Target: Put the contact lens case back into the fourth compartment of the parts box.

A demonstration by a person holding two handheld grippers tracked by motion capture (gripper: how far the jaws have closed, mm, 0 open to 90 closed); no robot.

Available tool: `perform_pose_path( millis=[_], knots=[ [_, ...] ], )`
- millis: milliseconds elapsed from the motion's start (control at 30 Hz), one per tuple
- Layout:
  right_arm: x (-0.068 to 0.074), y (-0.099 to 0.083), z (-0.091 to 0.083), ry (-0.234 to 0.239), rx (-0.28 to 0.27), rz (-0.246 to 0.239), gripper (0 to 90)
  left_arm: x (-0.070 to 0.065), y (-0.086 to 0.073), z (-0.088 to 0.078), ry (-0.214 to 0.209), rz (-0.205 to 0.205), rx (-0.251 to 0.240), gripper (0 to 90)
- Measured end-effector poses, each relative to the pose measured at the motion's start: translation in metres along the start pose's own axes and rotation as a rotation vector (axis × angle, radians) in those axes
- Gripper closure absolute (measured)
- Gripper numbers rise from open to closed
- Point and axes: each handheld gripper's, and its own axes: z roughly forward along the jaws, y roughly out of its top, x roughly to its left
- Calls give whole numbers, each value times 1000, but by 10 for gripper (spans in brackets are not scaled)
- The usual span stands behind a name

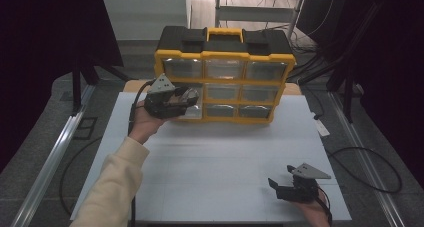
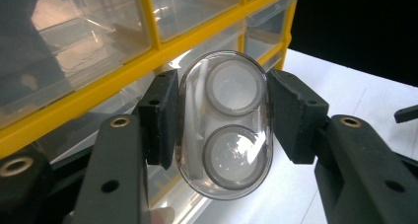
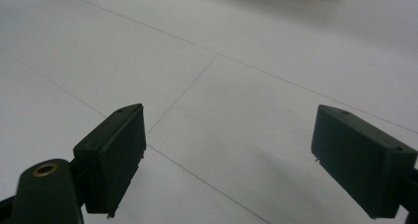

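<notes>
White tabletop (image 1: 215, 157) under dim light. Yellow-and-black drawer organizer (image 1: 225, 74) upright at twelve o'clock, clear drawers facing forward. Left gripper (image 1: 186, 98) raised at ten o'clock against the organizer's lower-left drawers, jaws clamped on a clear oval case (image 2: 224, 125) with two round lids inside. Right gripper (image 1: 281, 177) low at five o'clock, jaws spread wide, nothing between.

Clear case (image 2: 224, 130) before drawer organizer (image 1: 225, 82) on table (image 1: 220, 157)
</notes>
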Motion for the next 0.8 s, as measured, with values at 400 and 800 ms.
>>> perform_pose_path(
  millis=[400, 800],
  knots=[
    [0, 0, 0, 1, 3, -1, 139, 11, 7, 3, 28, -16, 1, 483],
    [0, -1, 0, 2, 8, 1, 139, 24, 7, 7, 77, -41, 25, 483]
  ],
)
